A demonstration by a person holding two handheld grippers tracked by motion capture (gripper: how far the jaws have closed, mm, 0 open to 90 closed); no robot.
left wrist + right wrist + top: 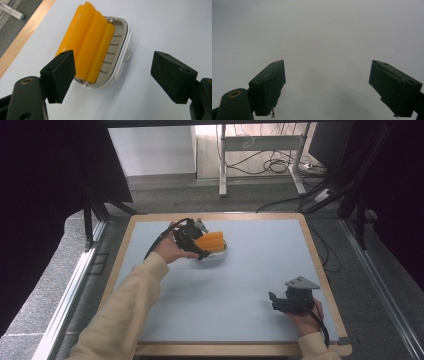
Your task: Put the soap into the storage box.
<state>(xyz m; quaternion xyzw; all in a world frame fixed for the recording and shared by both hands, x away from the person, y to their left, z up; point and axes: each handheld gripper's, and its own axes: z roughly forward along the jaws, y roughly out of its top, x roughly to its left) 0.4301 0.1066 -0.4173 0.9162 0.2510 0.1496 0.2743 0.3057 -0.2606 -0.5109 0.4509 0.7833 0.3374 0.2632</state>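
Observation:
A white hinged case with an orange ribbed lid (212, 242) lies on the blue mat, its lid standing open. In the left gripper view the orange lid (87, 45) leans up from the white base (119, 60), whose ridged inside shows. My left gripper (196, 246) hovers at the case's near-left side, open, its jaws wide apart (113, 75) and touching nothing. My right gripper (278, 301) rests low near the mat's front right, open (327, 87), with bare mat between its jaws.
The blue mat (240, 280) lies on a wooden-edged table (220, 216). Beyond the far edge are a grey floor, metal table legs (222, 165) and loose cables (277, 165). Dark frame posts stand at both sides.

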